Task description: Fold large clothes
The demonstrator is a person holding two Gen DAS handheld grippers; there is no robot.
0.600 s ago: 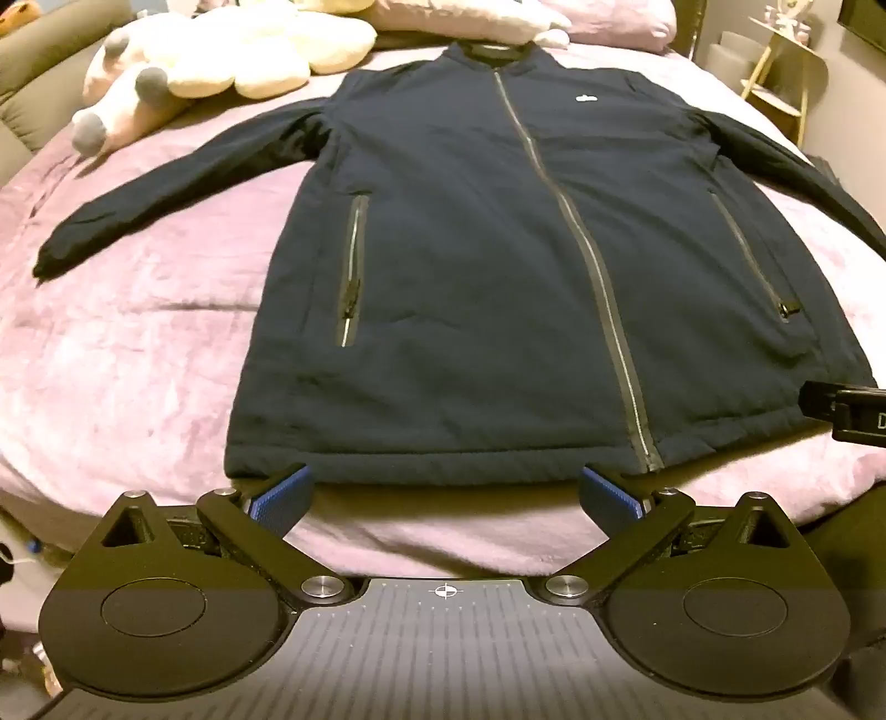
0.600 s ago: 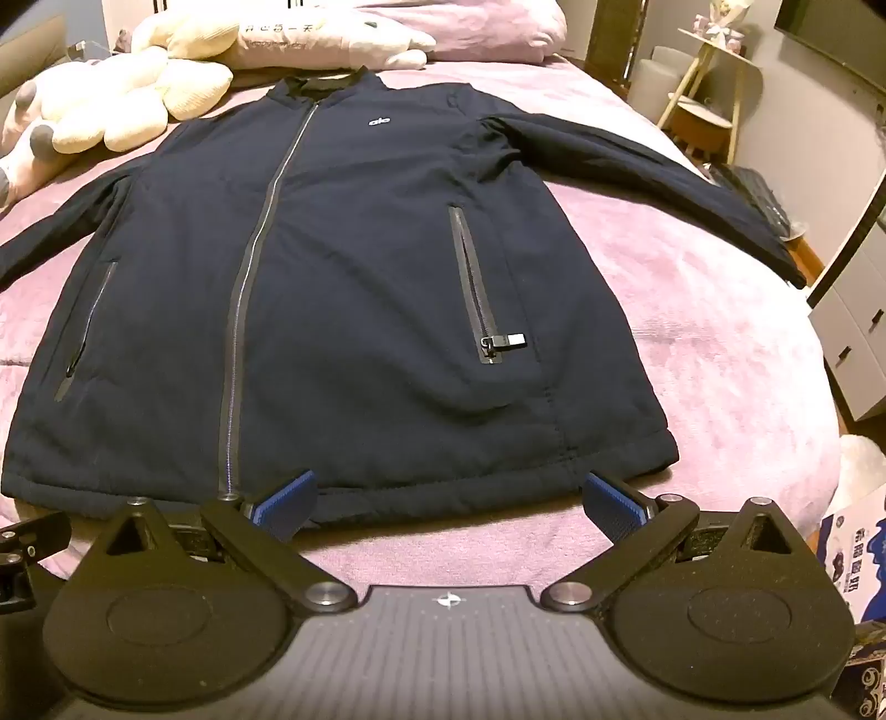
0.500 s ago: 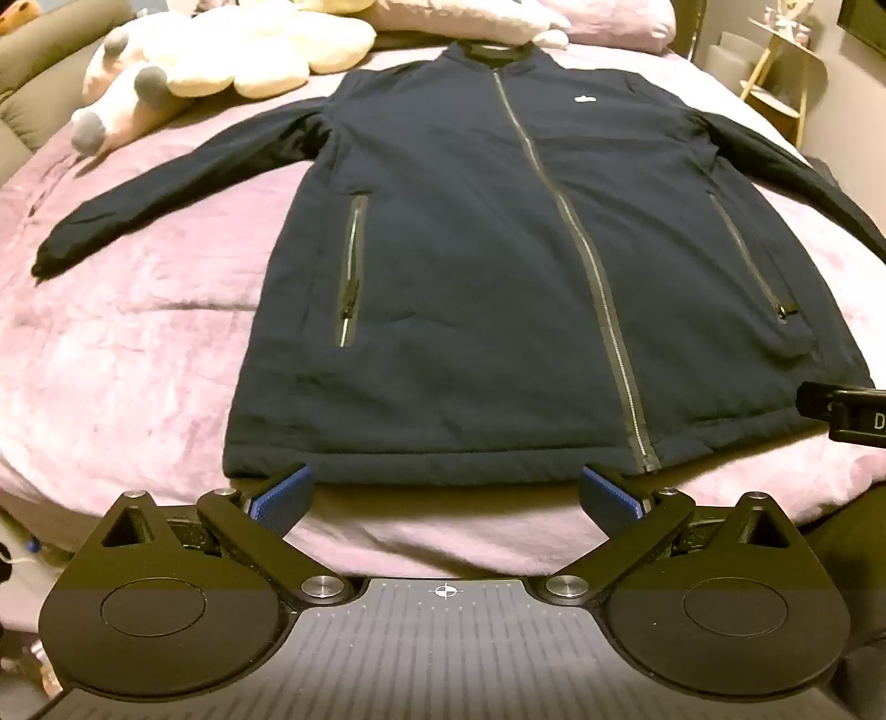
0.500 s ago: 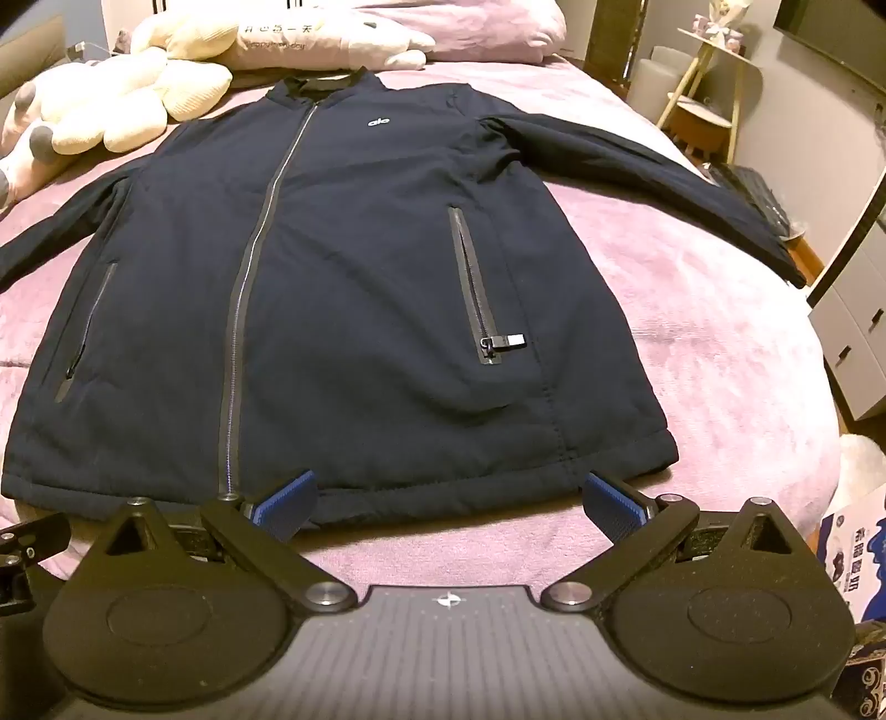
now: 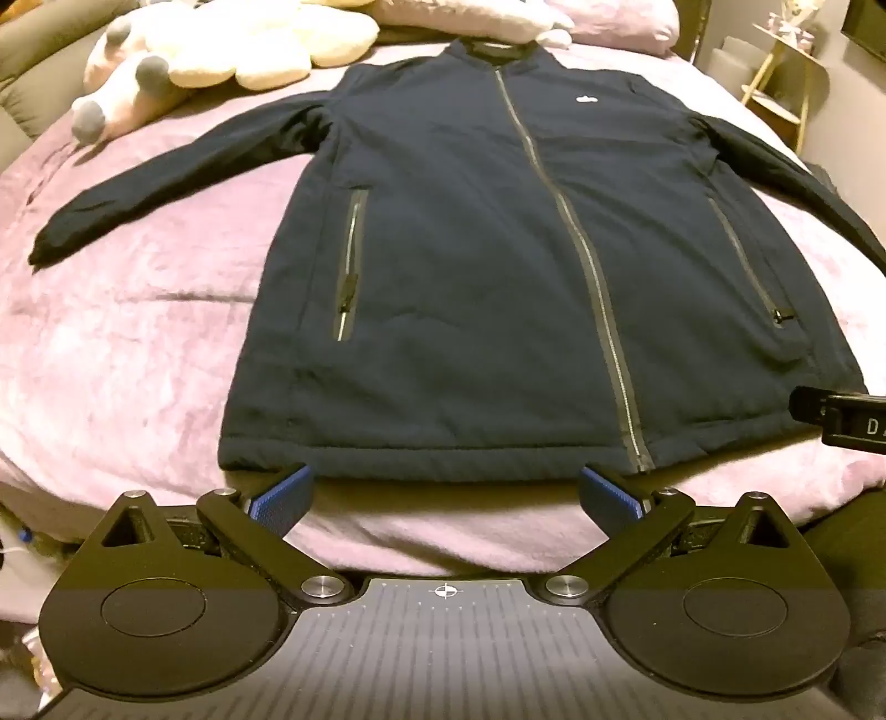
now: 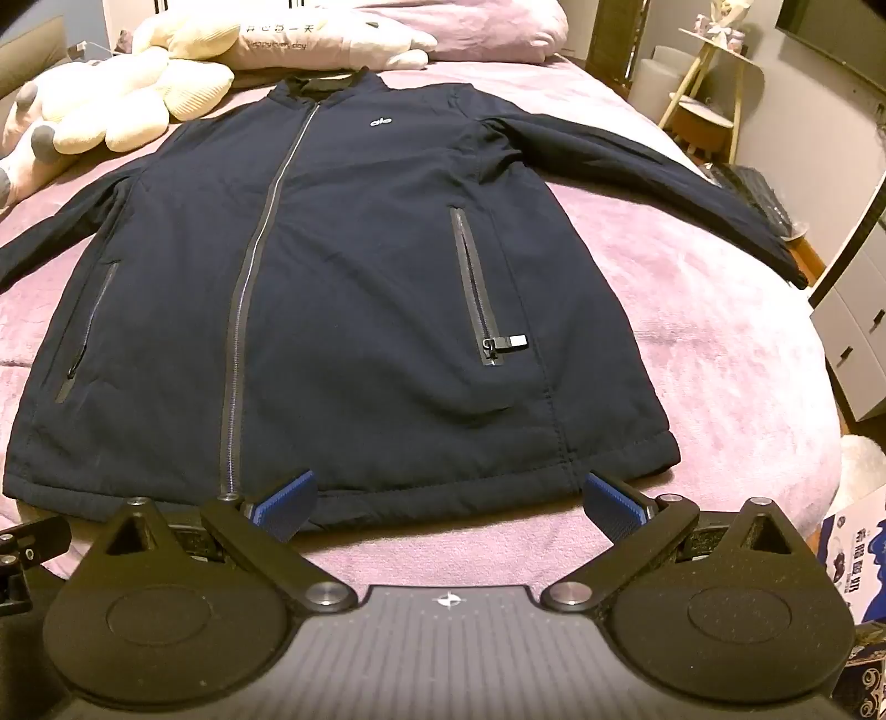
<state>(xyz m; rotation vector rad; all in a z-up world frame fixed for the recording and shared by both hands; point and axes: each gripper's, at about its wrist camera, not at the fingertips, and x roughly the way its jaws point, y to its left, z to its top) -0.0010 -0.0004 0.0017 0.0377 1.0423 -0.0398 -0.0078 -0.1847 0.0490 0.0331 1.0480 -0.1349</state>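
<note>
A dark navy zip jacket [image 5: 470, 266] lies flat, front up, on a pink bed cover [image 5: 127, 354], collar far, hem near, both sleeves spread out. It also shows in the right wrist view [image 6: 354, 299]. My left gripper [image 5: 443, 495] is open and empty, just short of the hem's left half. My right gripper [image 6: 448, 501] is open and empty, just short of the hem's right half. The right gripper's tip shows at the right edge of the left wrist view [image 5: 841, 418].
Plush toys [image 5: 210, 50] and pillows [image 6: 476, 27] lie beyond the collar. A small wooden stand [image 6: 703, 94] and a white drawer unit [image 6: 853, 332] stand right of the bed. A printed box [image 6: 853, 559] sits at the near right.
Both grippers have crept slightly forward toward the hem. The jacket has not moved.
</note>
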